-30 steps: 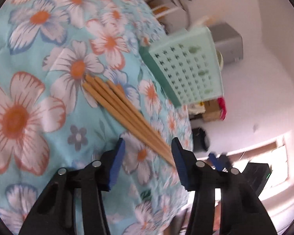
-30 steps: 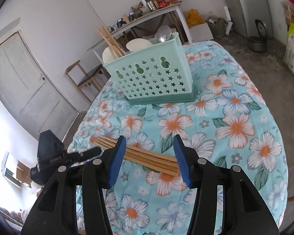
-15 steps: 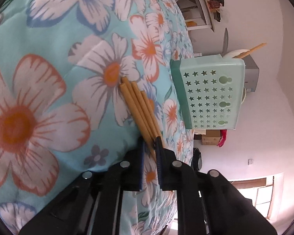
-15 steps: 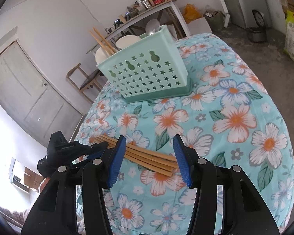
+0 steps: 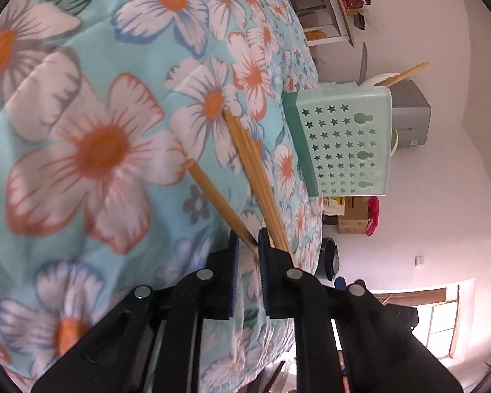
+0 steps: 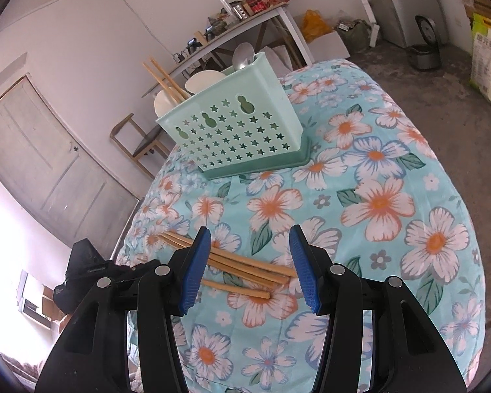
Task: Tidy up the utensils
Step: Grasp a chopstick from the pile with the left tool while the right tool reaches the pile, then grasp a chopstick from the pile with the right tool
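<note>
One wooden chopstick [image 5: 217, 201] is clamped at its near end in the left hand-held gripper [image 5: 245, 245], splayed from the other chopsticks [image 5: 257, 177] on the floral-clothed counter [image 6: 409, 196]. Right hand-held gripper [image 6: 250, 255] hovers apart, empty. Beyond stands the mint utensil basket [image 6: 232, 127]. Such an end-grip risks the stick pivoting and slipping.

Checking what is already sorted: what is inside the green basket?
Standing up out of the green basket are a pair of wooden chopsticks and a metal spoon. Its walls hide anything lower inside.
</note>
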Demonstrator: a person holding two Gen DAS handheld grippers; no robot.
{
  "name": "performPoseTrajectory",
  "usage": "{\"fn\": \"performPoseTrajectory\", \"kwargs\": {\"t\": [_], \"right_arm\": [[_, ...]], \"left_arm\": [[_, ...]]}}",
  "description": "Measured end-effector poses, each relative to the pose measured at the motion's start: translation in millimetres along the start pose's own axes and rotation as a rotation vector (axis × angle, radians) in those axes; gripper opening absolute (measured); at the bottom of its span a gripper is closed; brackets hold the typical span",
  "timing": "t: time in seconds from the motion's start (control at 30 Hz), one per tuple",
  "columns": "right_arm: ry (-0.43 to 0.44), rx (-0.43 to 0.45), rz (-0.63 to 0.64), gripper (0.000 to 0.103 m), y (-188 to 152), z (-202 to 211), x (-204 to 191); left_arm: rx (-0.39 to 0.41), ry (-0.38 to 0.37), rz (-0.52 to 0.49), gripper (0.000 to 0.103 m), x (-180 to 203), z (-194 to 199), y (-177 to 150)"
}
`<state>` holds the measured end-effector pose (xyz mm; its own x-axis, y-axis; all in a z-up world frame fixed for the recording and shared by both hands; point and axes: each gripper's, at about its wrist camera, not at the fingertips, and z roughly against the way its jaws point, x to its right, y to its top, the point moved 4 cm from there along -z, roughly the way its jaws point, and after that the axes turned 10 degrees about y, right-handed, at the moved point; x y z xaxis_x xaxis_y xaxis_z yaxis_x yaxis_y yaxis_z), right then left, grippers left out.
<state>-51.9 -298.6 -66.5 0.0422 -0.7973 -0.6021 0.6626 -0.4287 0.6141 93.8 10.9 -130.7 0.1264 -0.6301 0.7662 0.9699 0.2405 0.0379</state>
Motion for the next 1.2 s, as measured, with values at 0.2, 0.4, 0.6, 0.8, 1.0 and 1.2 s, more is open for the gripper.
{"fn": "performPoseTrajectory", "kwargs": {"t": [0.2,0.4,0.6,0.8,1.0,1.2], "right_arm": [[0.000,-0.004,0.020,0.048,0,-1,-8],[-0.007,-0.011,0.034,0.048,-2,-1,-14],[-0.009,-0.036,0.084,0.048,-2,-7,-29],[0.030,-0.102,0.210,0.048,3,-29,-61],[0.066,-0.275,0.381,0.040,1,-88,-91],[0.042,-0.466,0.511,0.030,-7,-150,-96]], "left_arm": [[-0.031,-0.040,0.106,0.026,-11,-2,7],[-0.006,0.009,0.150,0.015,-13,-5,12],[0.018,0.000,0.132,0.011,-18,-4,11],[0.051,0.015,0.013,0.011,-12,7,9],[0.089,0.036,-0.128,0.012,-13,20,6],[0.109,0.048,-0.234,0.013,-8,21,2]]}}
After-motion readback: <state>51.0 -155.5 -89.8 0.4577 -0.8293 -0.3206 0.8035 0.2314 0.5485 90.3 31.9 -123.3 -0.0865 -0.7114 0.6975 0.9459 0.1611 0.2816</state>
